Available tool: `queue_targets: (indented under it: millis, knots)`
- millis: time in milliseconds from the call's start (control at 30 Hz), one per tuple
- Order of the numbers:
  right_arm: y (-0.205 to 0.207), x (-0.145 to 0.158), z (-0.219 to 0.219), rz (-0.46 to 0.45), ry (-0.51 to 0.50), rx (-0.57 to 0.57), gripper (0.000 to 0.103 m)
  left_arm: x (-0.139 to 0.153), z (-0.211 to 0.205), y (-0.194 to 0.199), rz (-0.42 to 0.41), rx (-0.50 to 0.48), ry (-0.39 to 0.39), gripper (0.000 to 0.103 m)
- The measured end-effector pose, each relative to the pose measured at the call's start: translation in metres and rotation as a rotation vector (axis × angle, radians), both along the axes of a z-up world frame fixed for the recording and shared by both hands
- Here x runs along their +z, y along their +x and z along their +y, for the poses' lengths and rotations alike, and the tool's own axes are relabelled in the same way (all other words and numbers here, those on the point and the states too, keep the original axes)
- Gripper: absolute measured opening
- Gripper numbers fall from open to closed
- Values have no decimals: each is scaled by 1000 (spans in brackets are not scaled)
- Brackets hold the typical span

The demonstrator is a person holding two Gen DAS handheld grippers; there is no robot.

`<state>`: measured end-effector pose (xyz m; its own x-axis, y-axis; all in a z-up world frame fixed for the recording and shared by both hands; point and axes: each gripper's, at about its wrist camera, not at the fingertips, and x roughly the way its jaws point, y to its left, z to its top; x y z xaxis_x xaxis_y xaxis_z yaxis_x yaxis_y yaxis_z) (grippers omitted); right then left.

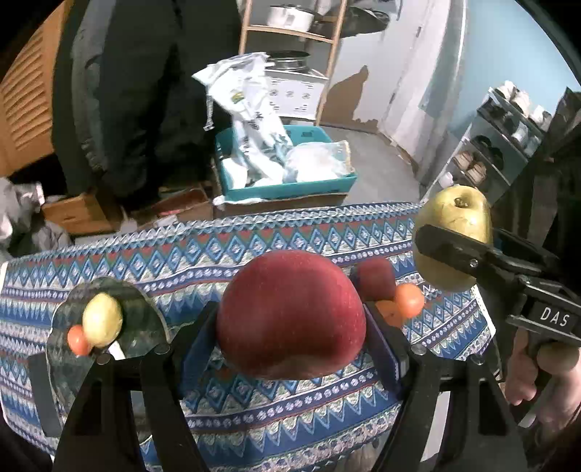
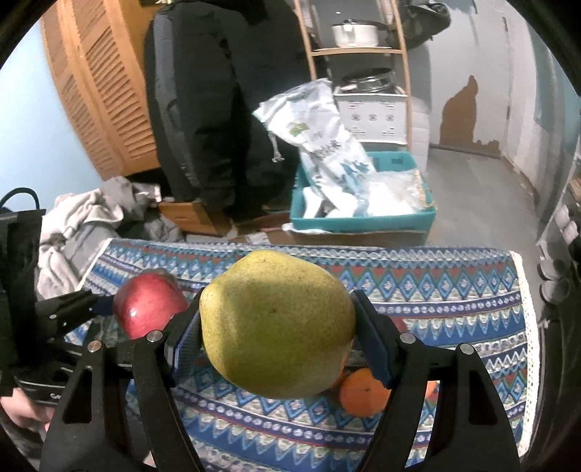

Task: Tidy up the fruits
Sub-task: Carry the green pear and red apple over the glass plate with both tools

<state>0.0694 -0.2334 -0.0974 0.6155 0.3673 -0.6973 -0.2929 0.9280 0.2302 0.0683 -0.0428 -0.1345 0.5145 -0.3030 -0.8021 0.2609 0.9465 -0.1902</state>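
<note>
My left gripper (image 1: 290, 319) is shut on a large red apple (image 1: 290, 312) and holds it above the patterned tablecloth (image 1: 254, 247). My right gripper (image 2: 277, 326) is shut on a yellow-green pear (image 2: 276, 323), also held in the air; it shows at the right of the left wrist view (image 1: 454, 236). The red apple shows left of the pear in the right wrist view (image 2: 147, 305). On the cloth lie a second red apple (image 1: 376, 279) and oranges (image 1: 408, 299), with an orange under the pear (image 2: 363, 394).
A glass plate (image 1: 141, 308) at the cloth's left reflects the pear and an orange. Beyond the far table edge stand a teal box with plastic bags (image 1: 290, 181), cardboard boxes (image 1: 80, 214), a wooden shelf (image 1: 290, 32) and a shoe rack (image 1: 490, 152).
</note>
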Motion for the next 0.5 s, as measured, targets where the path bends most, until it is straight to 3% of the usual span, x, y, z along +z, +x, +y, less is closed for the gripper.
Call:
queue_targets:
  millis: [500]
  knots:
    - [-2,-1,74,12,20,136,75,-2,70,-23,0,113,-6,78]
